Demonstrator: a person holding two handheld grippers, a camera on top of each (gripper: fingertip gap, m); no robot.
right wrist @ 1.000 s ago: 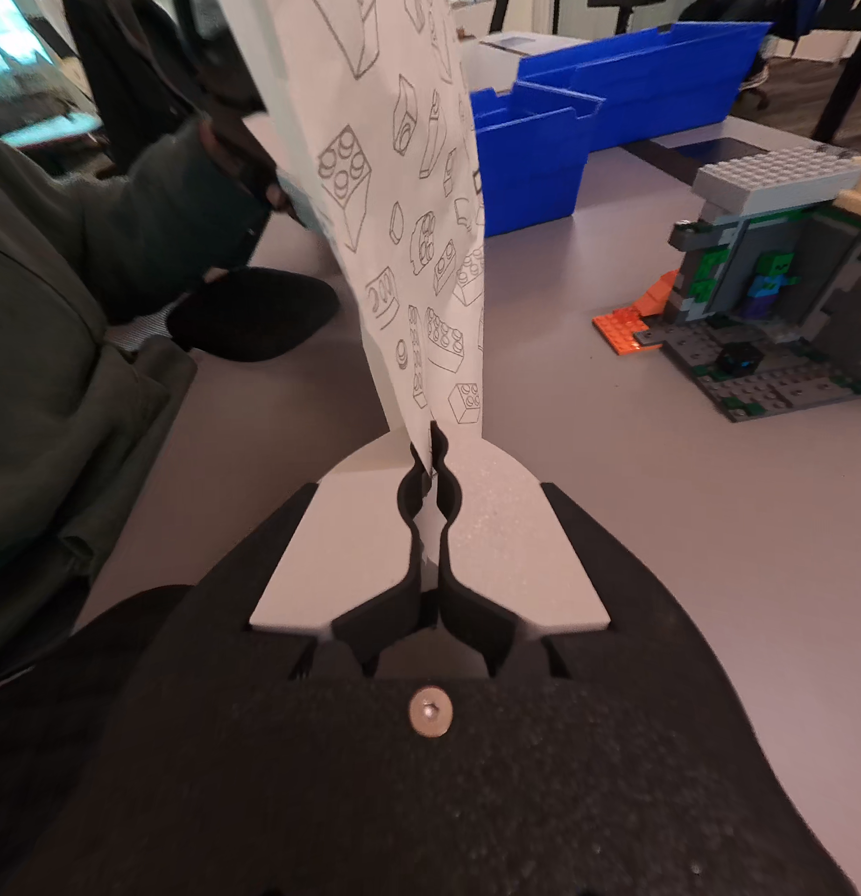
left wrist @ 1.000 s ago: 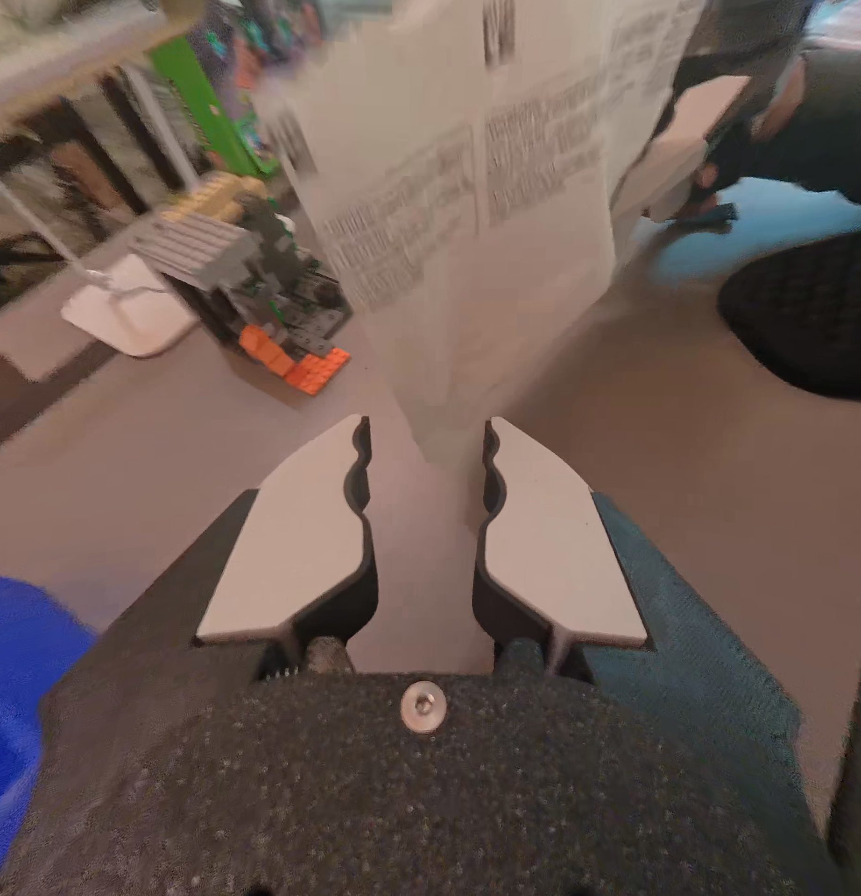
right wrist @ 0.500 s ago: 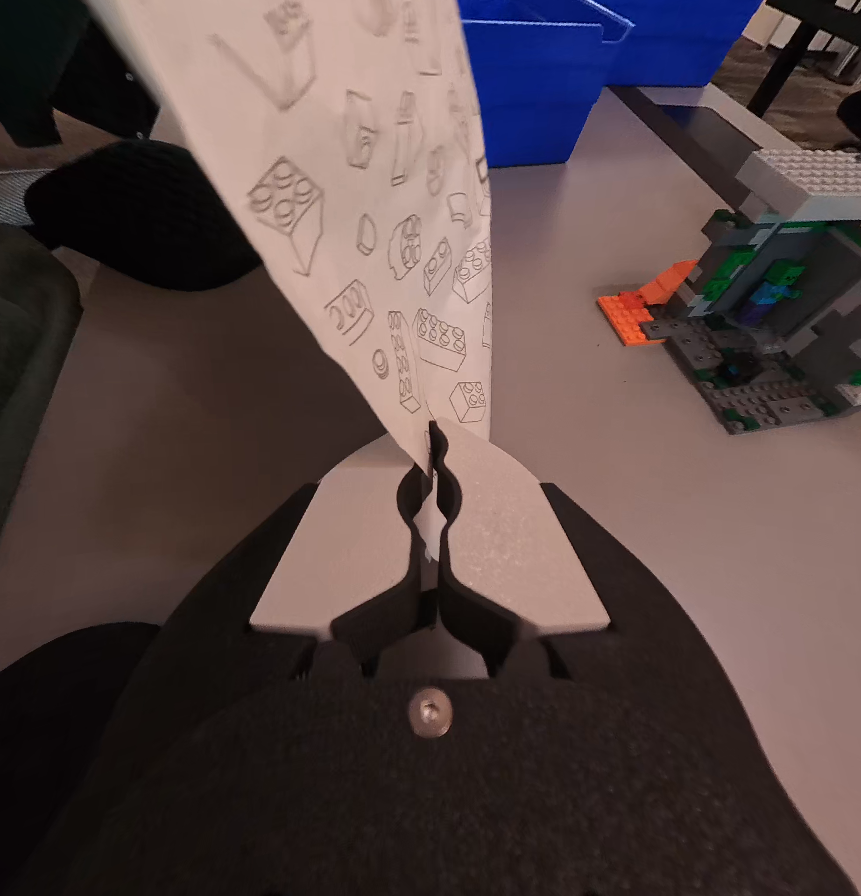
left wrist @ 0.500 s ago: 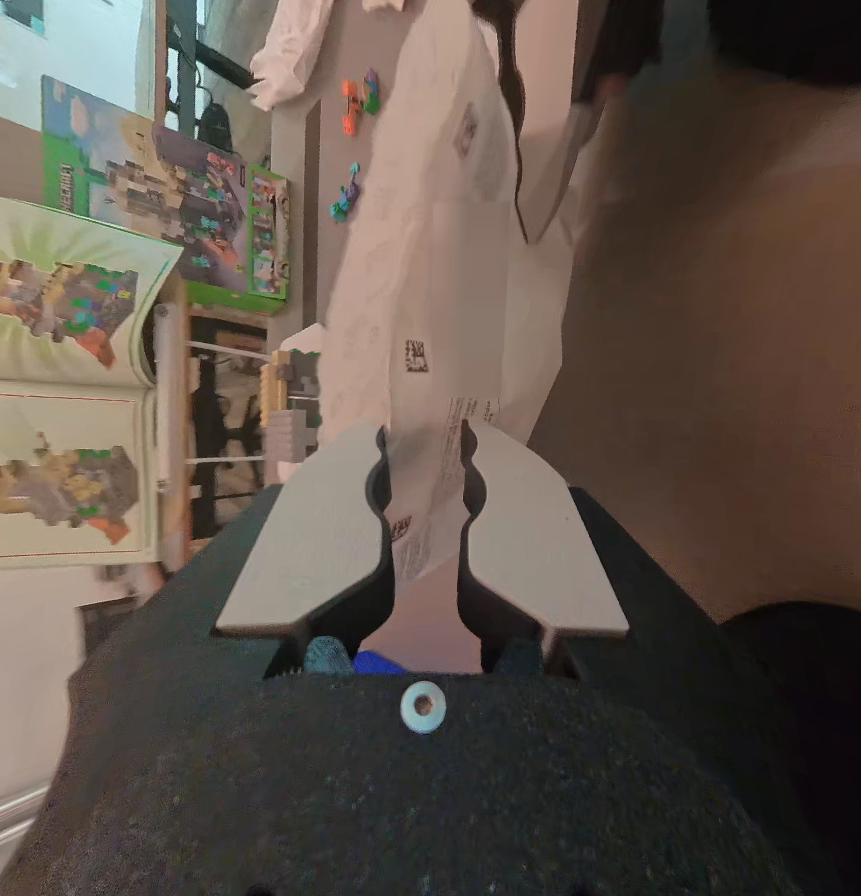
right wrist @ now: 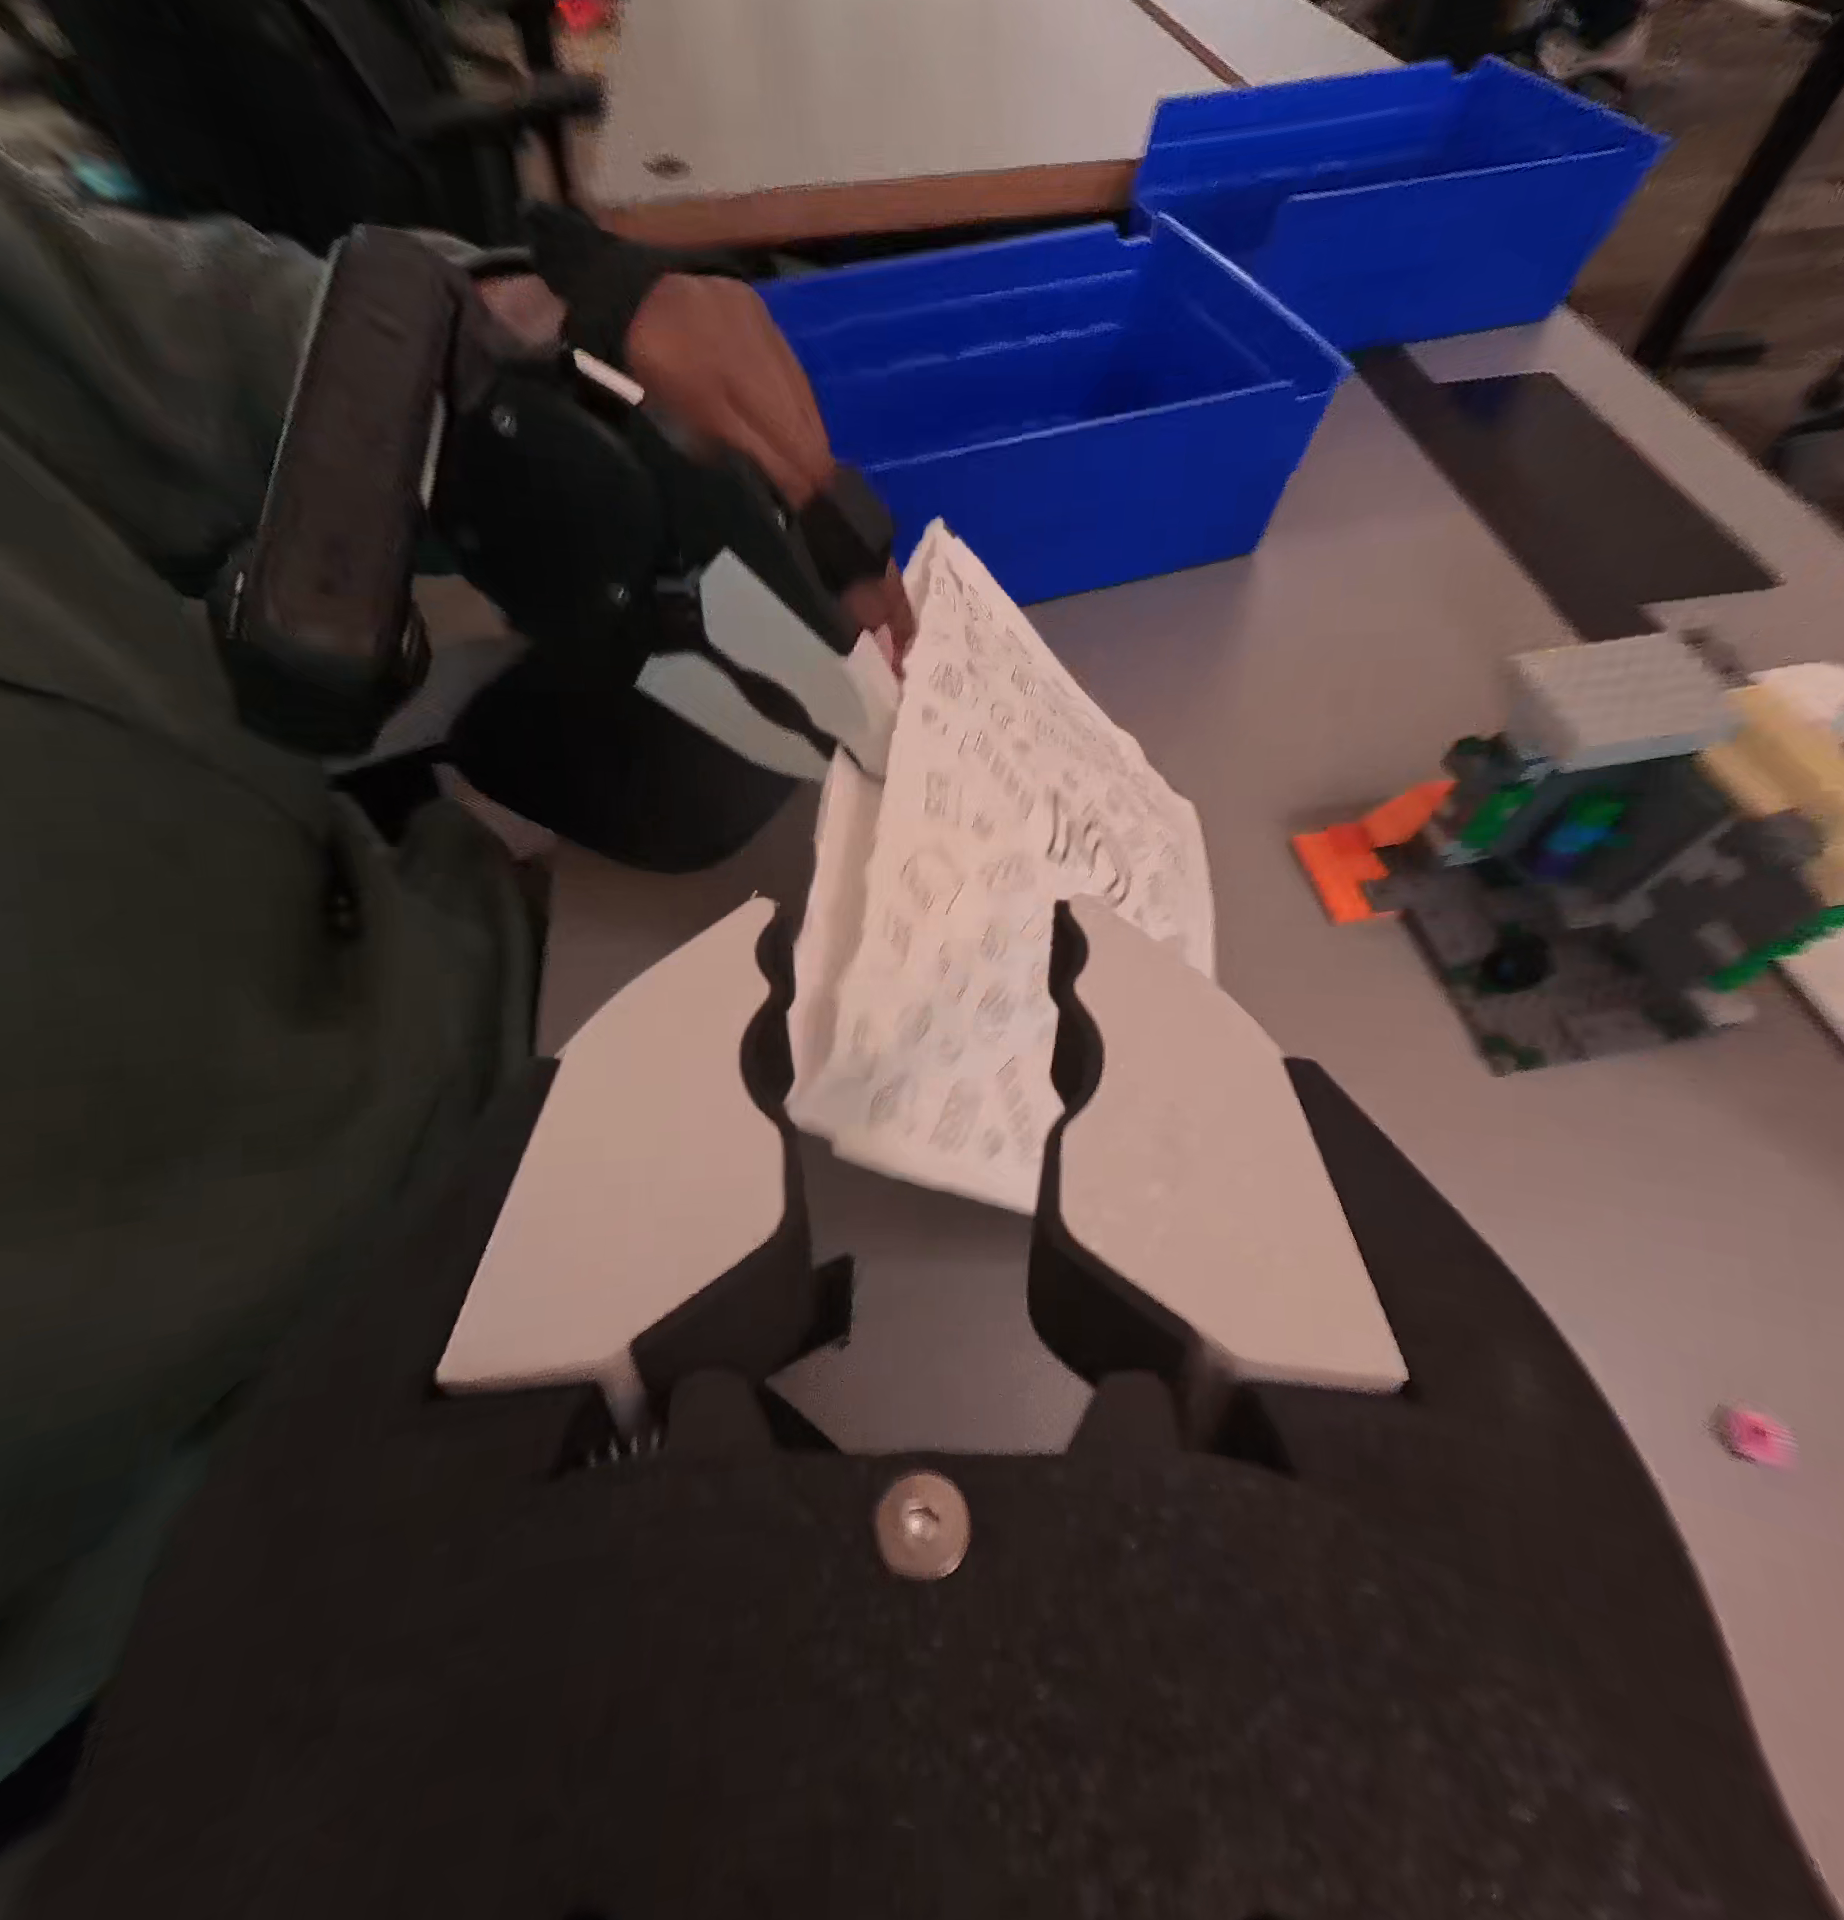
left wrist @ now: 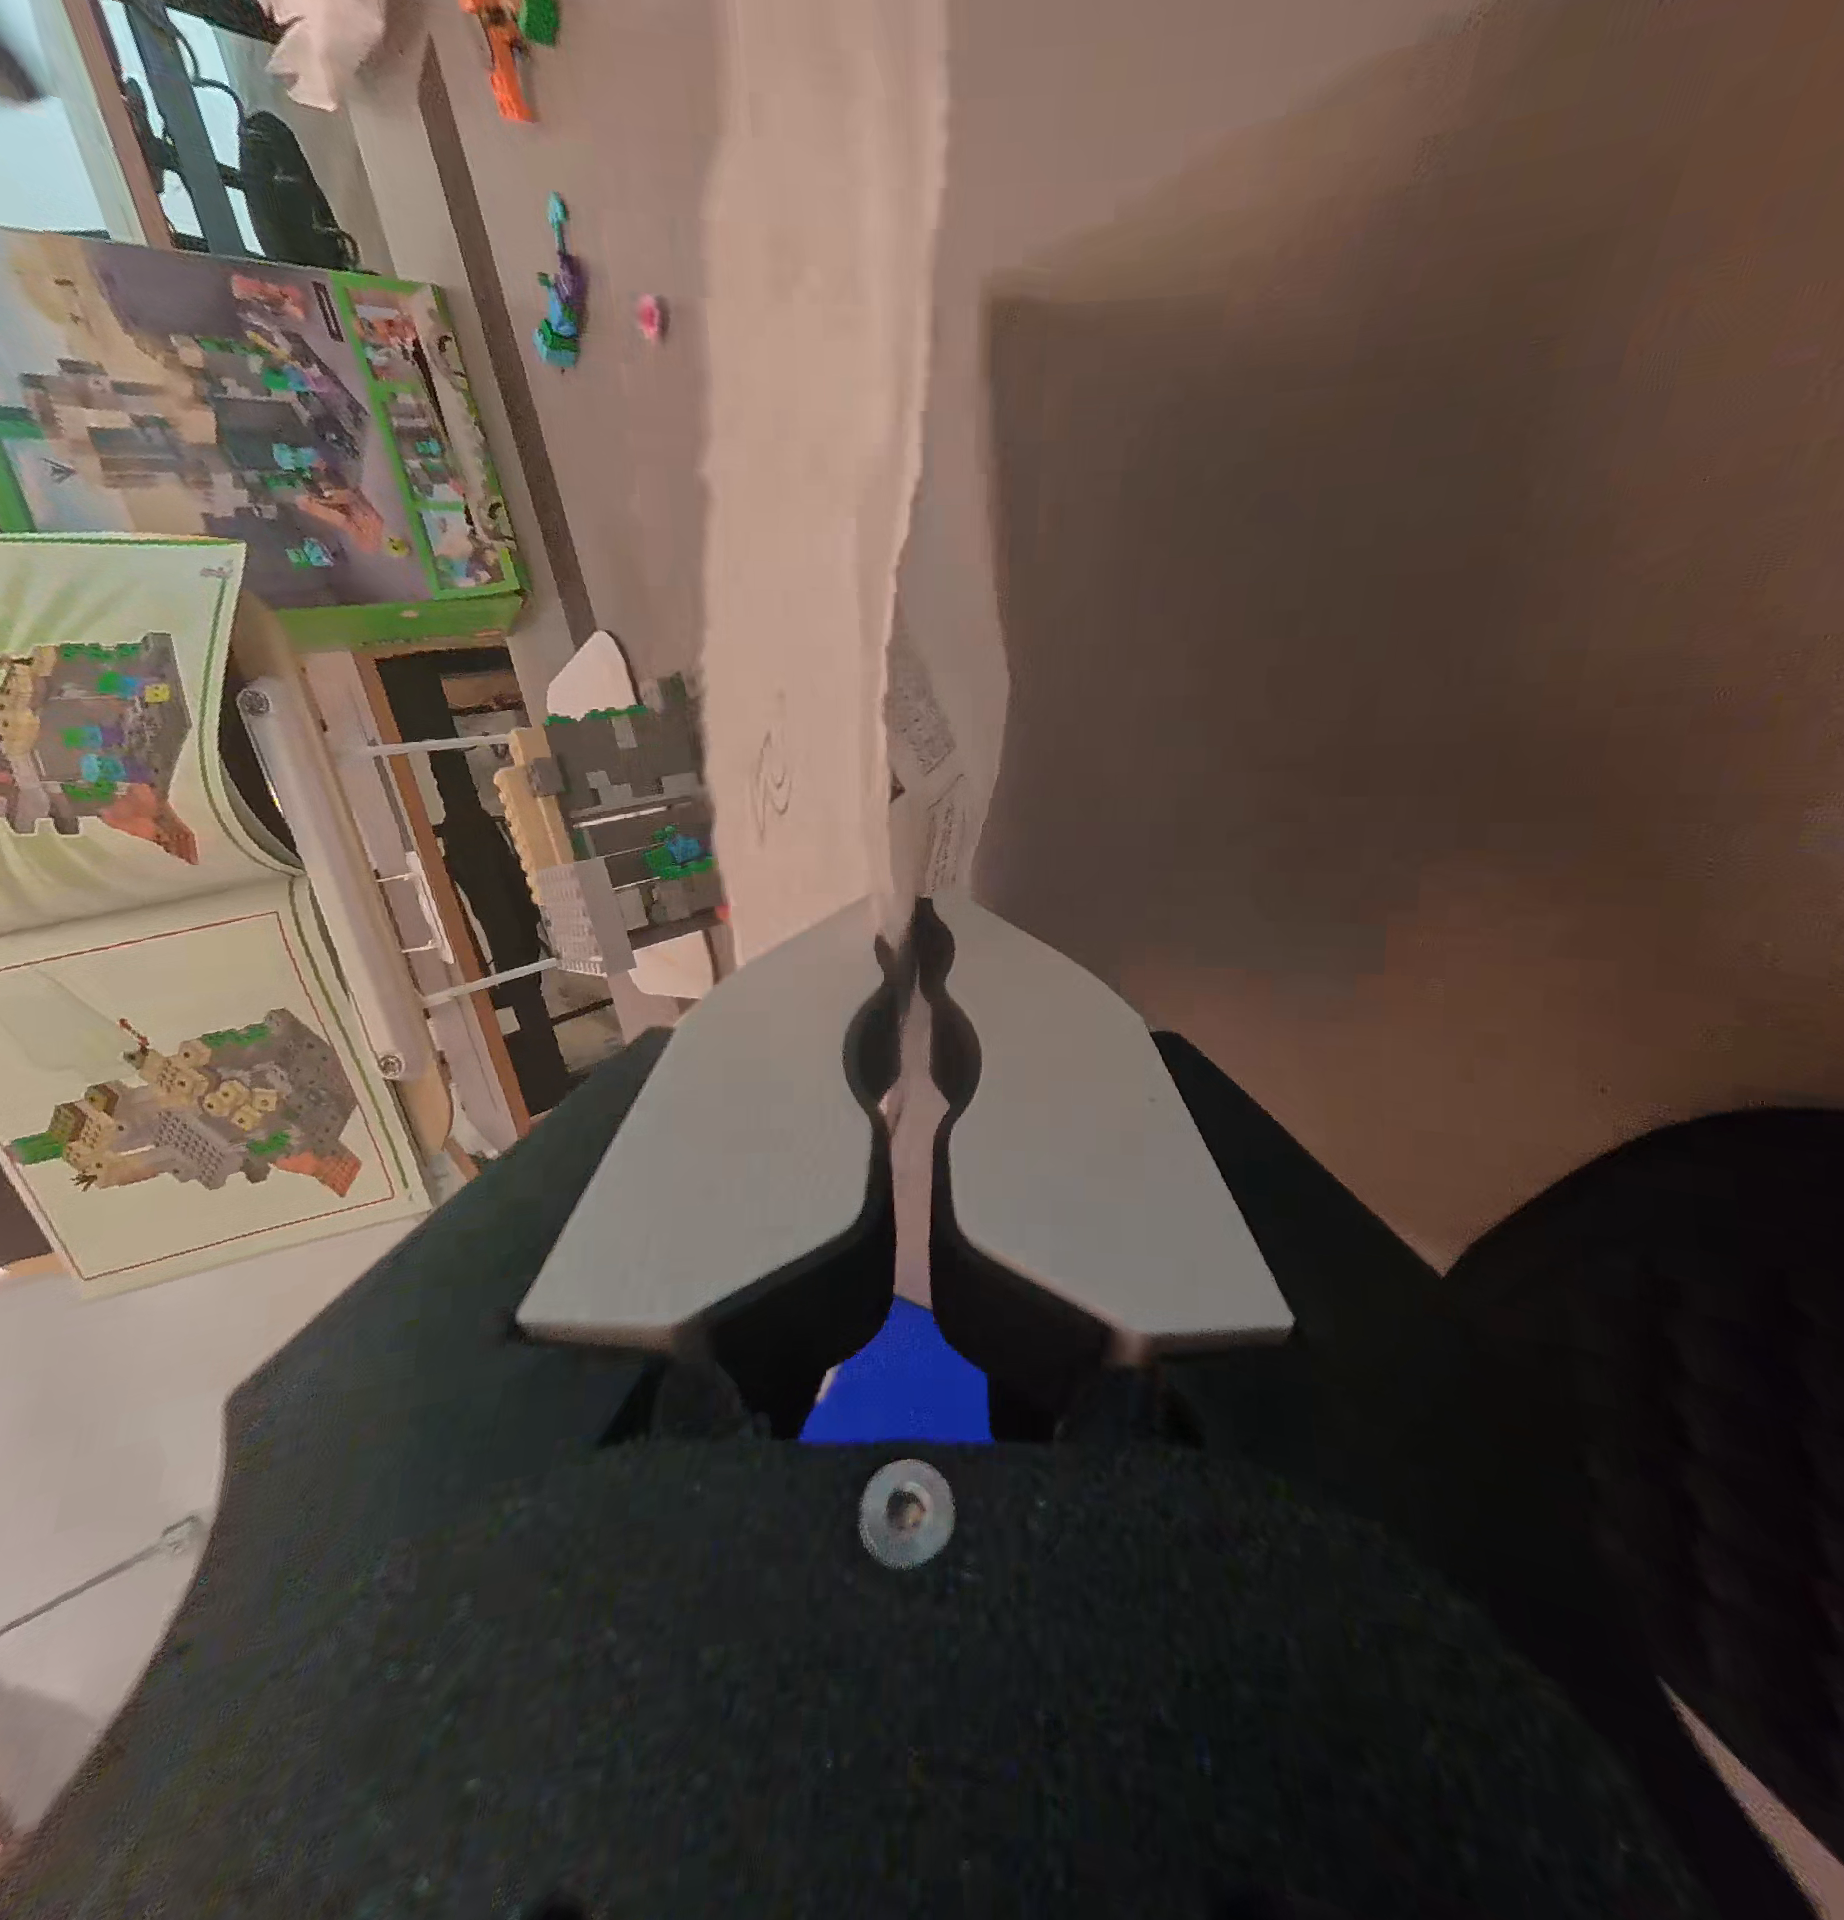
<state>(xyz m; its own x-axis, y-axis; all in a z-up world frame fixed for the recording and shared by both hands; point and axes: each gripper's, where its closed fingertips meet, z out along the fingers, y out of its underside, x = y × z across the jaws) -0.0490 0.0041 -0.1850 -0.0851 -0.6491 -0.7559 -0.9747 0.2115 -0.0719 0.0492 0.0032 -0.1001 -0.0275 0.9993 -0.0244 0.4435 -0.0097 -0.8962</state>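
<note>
My left gripper (right wrist: 866, 727) now pinches the white brick-printed paper bag (right wrist: 1001, 935); my right gripper (right wrist: 918, 925) has released, fingers apart around it.

Both wrist views close over table (right wrist: 1469, 1195), sharing paper bag (right wrist: 1001, 883).

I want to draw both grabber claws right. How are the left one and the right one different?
The left gripper is shut, pinching the white paper bag printed with brick drawings; the right gripper is open, holding nothing. The left grips the bag's upper edge; the right's fingers only stand either side of its lower end. Both have grey fingers with black wavy pads.
</note>
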